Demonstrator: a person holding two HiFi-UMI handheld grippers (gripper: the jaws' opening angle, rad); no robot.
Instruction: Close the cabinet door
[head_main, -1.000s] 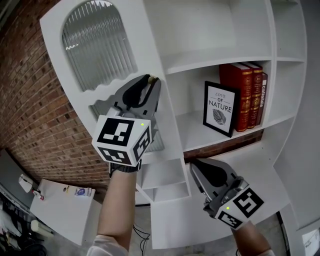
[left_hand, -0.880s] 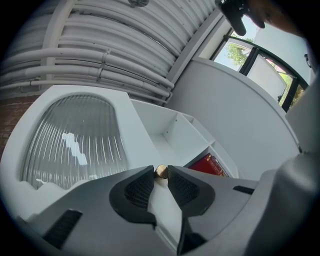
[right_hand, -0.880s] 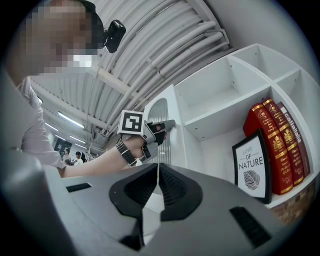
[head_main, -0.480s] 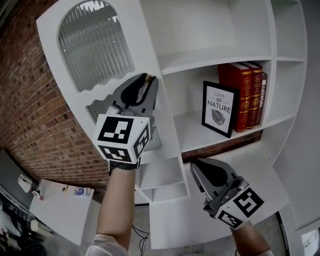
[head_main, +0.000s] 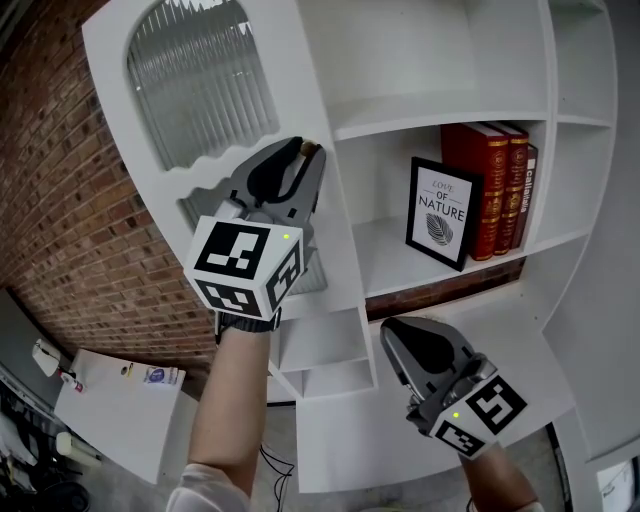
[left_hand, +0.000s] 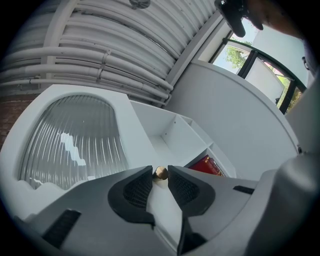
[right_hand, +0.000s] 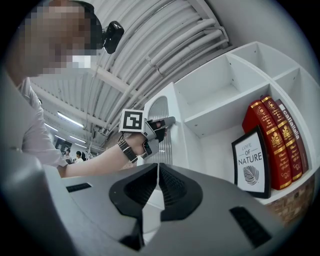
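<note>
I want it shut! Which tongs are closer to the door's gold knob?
Left. The left tongs pinch the brass knob, jaws just loosening slightly; the right tongs hang lower, well away.

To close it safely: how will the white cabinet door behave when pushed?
The cabinet door looks rigid, so it should swing whole. Its ribbed glass pane seems fragile; push the frame. The small round knob may slip.

White shelf (head_main: 392, 262): black frame (head_main: 443, 214) stands on it; red books (head_main: 497, 185), probably three, upright just behind, at right.
</note>
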